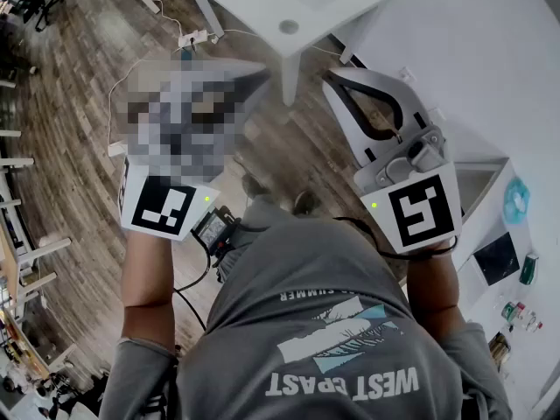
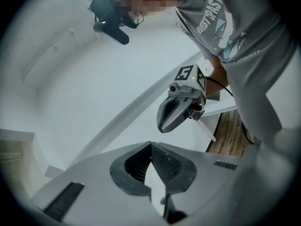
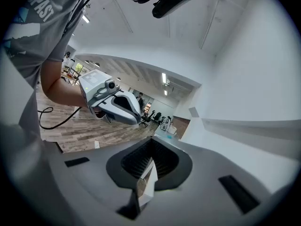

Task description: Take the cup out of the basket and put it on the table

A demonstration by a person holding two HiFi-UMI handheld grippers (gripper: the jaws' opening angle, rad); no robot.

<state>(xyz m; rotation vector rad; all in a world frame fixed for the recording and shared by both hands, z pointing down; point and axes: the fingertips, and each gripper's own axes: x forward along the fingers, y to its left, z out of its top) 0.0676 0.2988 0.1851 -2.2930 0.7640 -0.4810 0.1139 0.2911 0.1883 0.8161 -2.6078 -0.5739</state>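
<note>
Neither a cup nor a basket shows in any view. In the head view both grippers are held up in front of the person's chest, above the wooden floor. A mosaic patch partly covers my left gripper (image 1: pixel 262 70); in its own view its jaws (image 2: pixel 150 144) meet at the tips with nothing between them. My right gripper (image 1: pixel 329 77) is shut too, its tips touching (image 3: pixel 151 141) and empty. Each gripper view looks up at white wall and ceiling and catches the other gripper: the right gripper (image 2: pixel 163 125) and the left gripper (image 3: pixel 138 118).
A white table (image 1: pixel 289 7) stands ahead, with a power strip (image 1: pixel 194 38) and cables on the floor beside it. A white counter (image 1: pixel 490 182) at the right carries a blue disc (image 1: pixel 516 199), a dark tablet (image 1: pixel 496 258) and small items. The person's shoes (image 1: pixel 304 201) show below.
</note>
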